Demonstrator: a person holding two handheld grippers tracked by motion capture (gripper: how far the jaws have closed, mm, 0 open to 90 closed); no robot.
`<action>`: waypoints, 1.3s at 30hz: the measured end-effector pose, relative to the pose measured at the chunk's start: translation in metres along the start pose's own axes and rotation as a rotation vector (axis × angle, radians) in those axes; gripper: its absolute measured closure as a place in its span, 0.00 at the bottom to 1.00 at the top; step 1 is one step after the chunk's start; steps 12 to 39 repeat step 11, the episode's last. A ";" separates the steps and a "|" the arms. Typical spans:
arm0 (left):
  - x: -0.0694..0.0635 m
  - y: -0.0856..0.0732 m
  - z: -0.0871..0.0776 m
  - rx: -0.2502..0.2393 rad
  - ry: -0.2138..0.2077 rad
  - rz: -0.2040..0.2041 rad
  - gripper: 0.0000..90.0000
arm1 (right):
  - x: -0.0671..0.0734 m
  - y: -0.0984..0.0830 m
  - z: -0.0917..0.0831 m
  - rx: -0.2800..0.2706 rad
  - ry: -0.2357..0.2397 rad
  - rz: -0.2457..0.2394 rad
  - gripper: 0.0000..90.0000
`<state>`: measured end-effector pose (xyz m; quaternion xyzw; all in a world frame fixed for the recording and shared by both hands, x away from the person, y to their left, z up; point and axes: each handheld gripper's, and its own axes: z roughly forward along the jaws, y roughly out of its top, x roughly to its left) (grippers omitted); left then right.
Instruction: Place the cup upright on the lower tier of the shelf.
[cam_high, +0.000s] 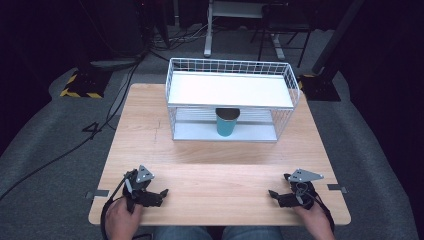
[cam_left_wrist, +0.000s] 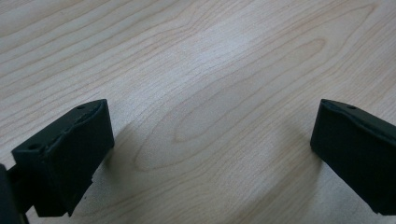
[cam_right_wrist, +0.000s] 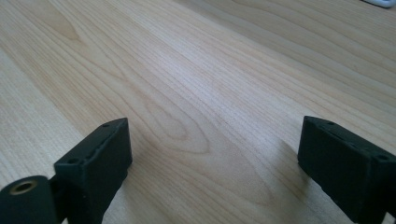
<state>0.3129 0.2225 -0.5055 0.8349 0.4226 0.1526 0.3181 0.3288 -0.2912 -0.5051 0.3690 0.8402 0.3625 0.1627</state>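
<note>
Tabletop (cam_high: 150, 135): light wood with visible grain; we see it carrying a wire rack toward its far side and both hand-held grippers along its near edge.
Wire rack (cam_high: 295, 85): white wire basket frame with two levels; we note a flat white upper shelf (cam_high: 230, 90) and a lower shelf (cam_high: 195, 132) beneath it, the front side facing the person.
Cup (cam_high: 226, 123): teal, upright, with a grey rim; we place it on the lower shelf of the rack, near the middle of the front opening, under the upper shelf.
Left hand-held gripper (cam_high: 161, 194): we find it at the near left of the tabletop, held in the person's left hand (cam_high: 120, 216), a grey three-cornered plate on top; its jaws point inward toward the middle of the tabletop.
Left jaws: spread wide in the left gripper view, bare wood grain between them, nothing gripped; they sit low over the tabletop and cast soft shadows.
Right hand-held gripper (cam_high: 278, 192): we find it at the near right, held in the person's right hand (cam_high: 316, 217), a grey plate on top and a cable looped over it; its jaws point inward toward the left one.
Right jaws: spread wide in the right gripper view, nothing between them but wood.
Spacing: the two grippers lie well apart, and both are well apart from the rack and the cup.
Surroundings: grey floor covering, dark cables, and stand bases beyond the tabletop.
</note>
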 end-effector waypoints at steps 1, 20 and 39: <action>0.000 0.000 0.000 0.000 -0.001 -0.001 0.00 | 0.000 0.000 0.000 0.004 -0.005 0.003 0.09; 0.000 0.000 0.000 0.000 -0.002 0.000 0.00 | -0.001 0.000 0.001 0.019 -0.025 0.020 0.04; 0.000 0.000 0.000 0.000 -0.002 0.000 0.00 | -0.001 0.000 0.001 0.019 -0.025 0.020 0.04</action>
